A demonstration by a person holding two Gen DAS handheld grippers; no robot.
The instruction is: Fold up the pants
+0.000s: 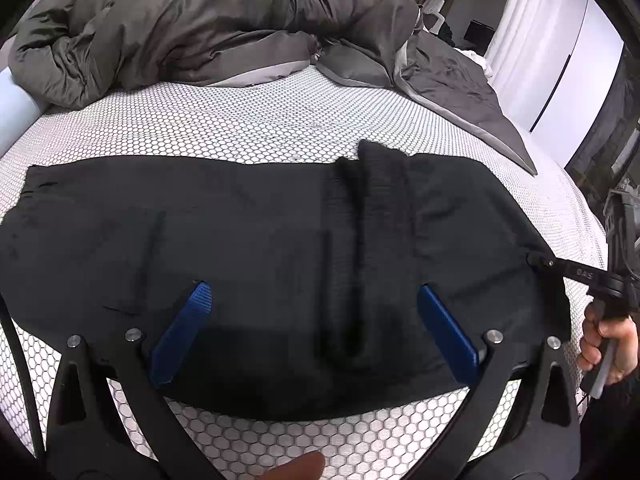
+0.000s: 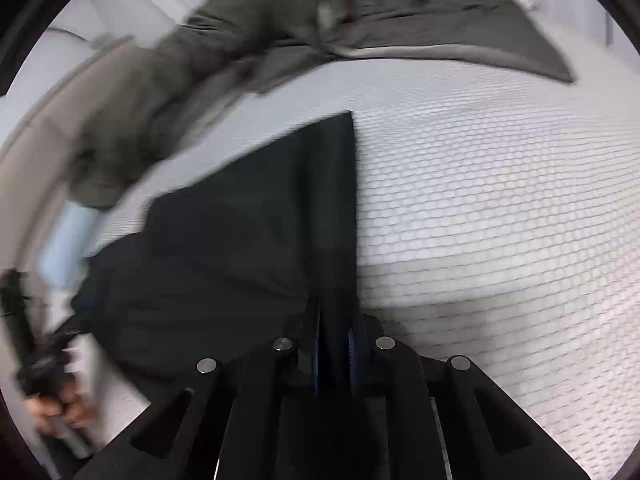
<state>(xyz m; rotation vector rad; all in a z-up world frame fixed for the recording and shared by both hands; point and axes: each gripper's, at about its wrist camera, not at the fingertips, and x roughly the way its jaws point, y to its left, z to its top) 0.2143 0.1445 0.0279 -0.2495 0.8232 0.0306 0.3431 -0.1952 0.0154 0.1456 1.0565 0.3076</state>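
Black pants (image 1: pixel 248 240) lie spread across the white honeycomb mattress (image 1: pixel 240 120), partly folded, with a raised crease right of the middle. My left gripper (image 1: pixel 314 304) hovers over the near part of the pants, blue fingers (image 1: pixel 184 332) wide apart and empty. My right gripper (image 2: pixel 334 344) is shut on the right edge of the pants (image 2: pixel 240 248) and holds that edge lifted off the mattress (image 2: pixel 500 200). In the left wrist view the right gripper (image 1: pixel 538 259) meets the pants' right end.
A crumpled grey duvet (image 1: pixel 208 20) is piled at the back of the bed, with a grey sheet (image 1: pixel 460 92) running to the right. White curtains and a window (image 1: pixel 552 48) stand at the far right. The right wrist view is motion-blurred.
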